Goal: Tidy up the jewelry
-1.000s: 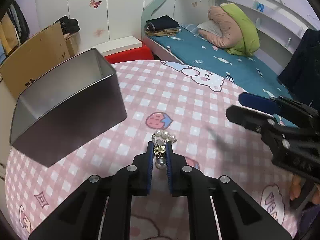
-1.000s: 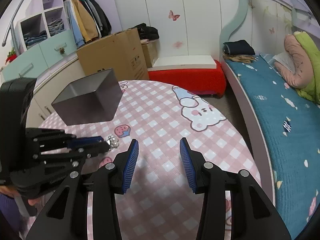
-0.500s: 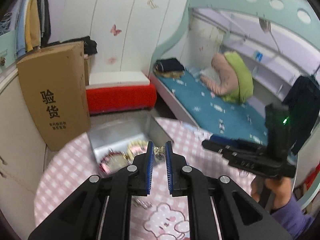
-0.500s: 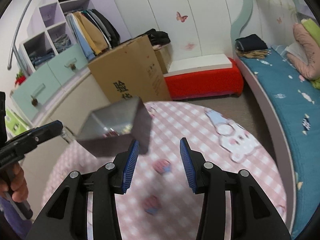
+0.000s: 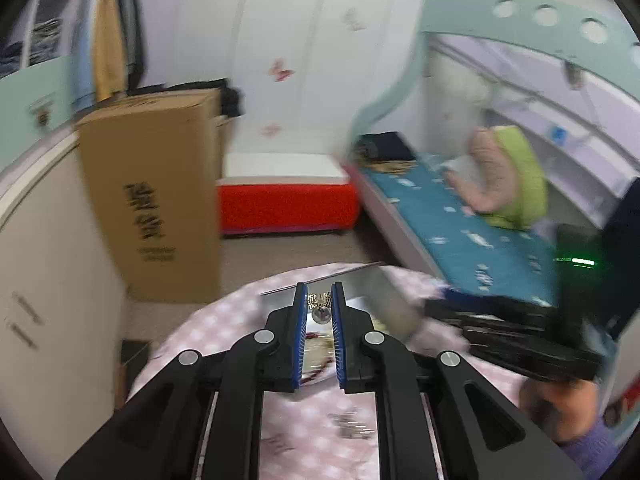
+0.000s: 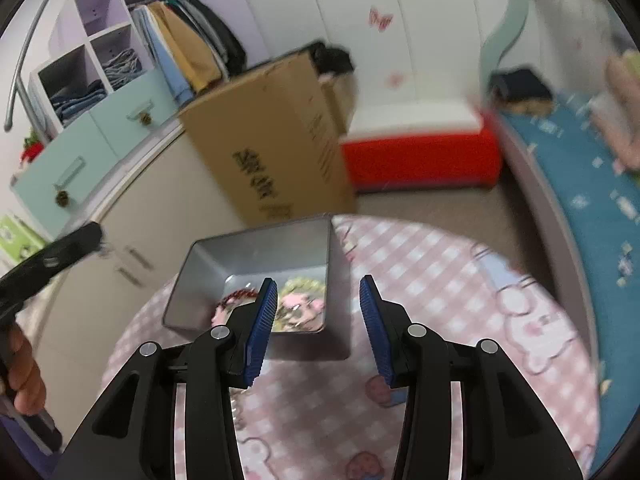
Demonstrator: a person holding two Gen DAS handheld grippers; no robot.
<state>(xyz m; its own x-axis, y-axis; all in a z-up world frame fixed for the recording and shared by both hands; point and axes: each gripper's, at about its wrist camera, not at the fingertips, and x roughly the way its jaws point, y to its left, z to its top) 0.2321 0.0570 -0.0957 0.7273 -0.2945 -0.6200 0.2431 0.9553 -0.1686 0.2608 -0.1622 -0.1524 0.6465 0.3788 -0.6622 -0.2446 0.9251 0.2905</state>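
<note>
- Room: white panelled wall (image 6: pixel 340 8) with pink butterfly stickers; open wardrobe shelving (image 6: pixel 104 52) with folded and hanging clothes at the left, mint drawer fronts below it.
- Bed with a teal patterned cover (image 5: pixel 460 236) and a mint curved frame along the right side; a pink-and-green rolled quilt (image 5: pixel 504 184) lies on it.
- Tall brown cardboard box with black printed characters (image 6: pixel 276 148) stands on the floor beyond the table, beside a red low bench with a white top (image 6: pixel 420 148).
- Round table under a pink-and-white checked cloth with cartoon prints (image 6: pixel 440 280); both views are motion-blurred.
- Grey rectangular metal tin (image 6: pixel 256 248), open on top, sits on the cloth near the far left edge; several jewelry pieces (image 6: pixel 296 304) lie on its bottom, details blurred.
- Right gripper (image 6: pixel 318 312): blue-padded fingers set moderately apart, nothing between them, held over the near right corner of the tin.
- Left gripper (image 5: pixel 319 308): fingers narrow, pinching a small gold-and-pearl jewelry piece (image 5: pixel 319 306) at the tips, held above the tin.
- A small silvery piece (image 5: pixel 352 428) lies on the cloth nearer the left gripper's camera, too blurred to identify.
</note>
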